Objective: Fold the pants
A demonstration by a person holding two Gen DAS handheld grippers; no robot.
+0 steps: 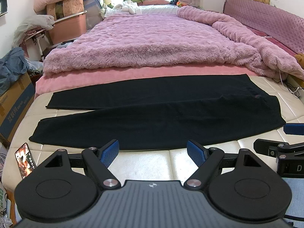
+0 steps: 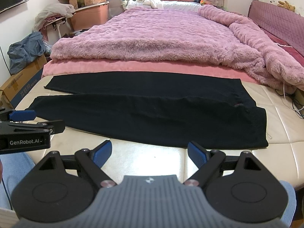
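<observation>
Ahead of both grippers, black pants [image 1: 157,112] lie flat and unfolded across the cream mattress [image 1: 152,163].

Beyond the pants, a pink fleece blanket [image 1: 152,39] covers the far part of the bed. Pants orientation: waistband toward the right gripper's side, both legs running toward the left gripper's side (legs slightly parted at the cuffs). Left gripper [image 1: 153,151]: jaws spread wide, holding nothing, just short of the near trouser edge. Right gripper [image 2: 149,152]: jaws likewise spread, empty, near the waistband corner. Beside the left gripper's outer finger, a phone [image 1: 25,160] rests on the mattress edge.
</observation>
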